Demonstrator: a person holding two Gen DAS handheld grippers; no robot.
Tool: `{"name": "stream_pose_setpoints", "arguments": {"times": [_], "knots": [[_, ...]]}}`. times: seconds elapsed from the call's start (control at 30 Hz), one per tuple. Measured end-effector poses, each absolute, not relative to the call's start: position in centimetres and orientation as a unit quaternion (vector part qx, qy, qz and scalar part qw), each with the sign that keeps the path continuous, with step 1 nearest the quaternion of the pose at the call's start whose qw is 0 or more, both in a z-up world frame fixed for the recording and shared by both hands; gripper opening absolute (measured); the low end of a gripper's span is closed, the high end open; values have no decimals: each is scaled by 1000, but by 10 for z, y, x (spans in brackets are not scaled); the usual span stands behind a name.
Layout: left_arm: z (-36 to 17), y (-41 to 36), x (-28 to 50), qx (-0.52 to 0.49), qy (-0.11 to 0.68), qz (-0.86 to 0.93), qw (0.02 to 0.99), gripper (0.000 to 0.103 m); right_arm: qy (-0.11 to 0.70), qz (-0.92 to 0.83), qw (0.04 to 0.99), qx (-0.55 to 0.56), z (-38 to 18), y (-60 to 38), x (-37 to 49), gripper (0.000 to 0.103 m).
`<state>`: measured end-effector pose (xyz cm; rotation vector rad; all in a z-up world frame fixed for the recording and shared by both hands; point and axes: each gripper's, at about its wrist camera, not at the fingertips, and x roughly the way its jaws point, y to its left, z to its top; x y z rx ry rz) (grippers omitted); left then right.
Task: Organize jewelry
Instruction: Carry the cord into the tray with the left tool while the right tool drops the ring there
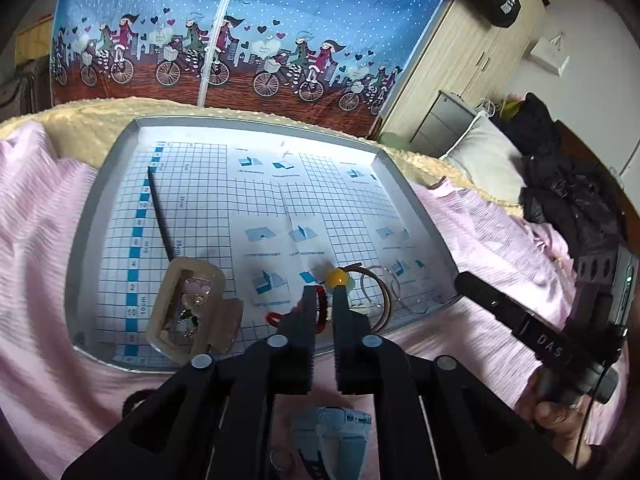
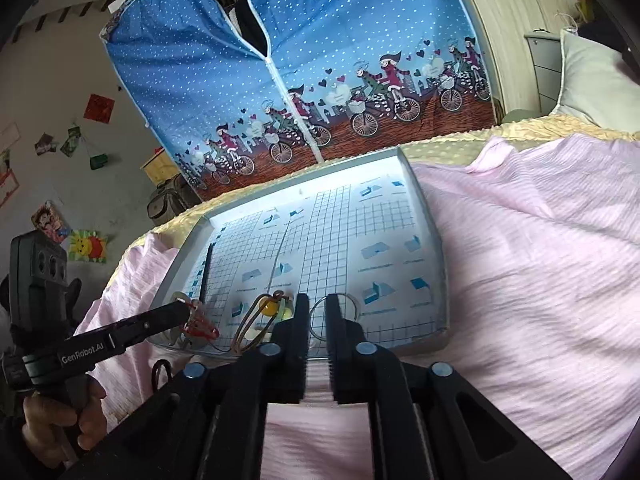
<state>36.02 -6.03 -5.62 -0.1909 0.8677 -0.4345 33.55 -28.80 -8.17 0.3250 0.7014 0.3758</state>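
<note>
Grippers work the near edge of a shallow grey tray (image 1: pixel 86 216) lined with blue-gridded paper, set on a pink bedspread (image 2: pixel 540 260). The left gripper (image 1: pixel 324 294) has its fingers spread a little, straddling a red scrunchie-like band (image 1: pixel 320 308) at the tray's near rim — whether the pads actually pinch it cannot be told, though in the right wrist view the red piece (image 2: pixel 200 324) sits right at that gripper's tip. The right gripper (image 2: pixel 317 304) hovers just to the right, its fingers parted with a gap between them, framing a clear thin bangle (image 2: pixel 332 320) that lies flat on the paper. Between the two tools lie a yellow-beaded hair tie (image 1: pixel 337 278) and a brown bangle (image 1: pixel 386 304), touching one another. Left of them rests a beige claw clip (image 1: pixel 192 308) with a pink flower ornament, and beyond it a slim black stick (image 1: pixel 160 212) angles toward the tray's far left corner. Farther off, a cream blanket (image 1: pixel 100 120) edges the bed — behind it hangs a blue fabric wardrobe (image 1: pixel 240 32) printed with cyclists.
</note>
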Motion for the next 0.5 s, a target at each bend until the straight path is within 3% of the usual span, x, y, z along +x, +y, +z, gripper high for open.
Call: {"name": "stream_pose_setpoints", "arguments": {"times": [0.03,0.07,0.17,0.23,0.27,0.33,0.5], "knots": [[-55,-62,358,-90,416,-205,881,20,338,181,910,159,-79,-289,334,14],[-51,-61,355,-89,412,-201,884,25,333,179,912,159,-76,-290,332,19],[-37,-55,340,-89,383,-193,899,54,315,170,921,153,-63,-291,320,39],[-26,-48,329,-89,362,-184,909,81,302,168,927,144,-54,-291,310,55],[-20,-44,321,-88,348,-177,916,85,292,168,931,138,-48,-290,302,60],[-7,-36,306,-87,318,-165,929,98,271,174,938,130,-37,-287,287,80],[24,-24,266,-70,249,-121,958,101,206,186,957,84,-6,-273,244,103]]}}
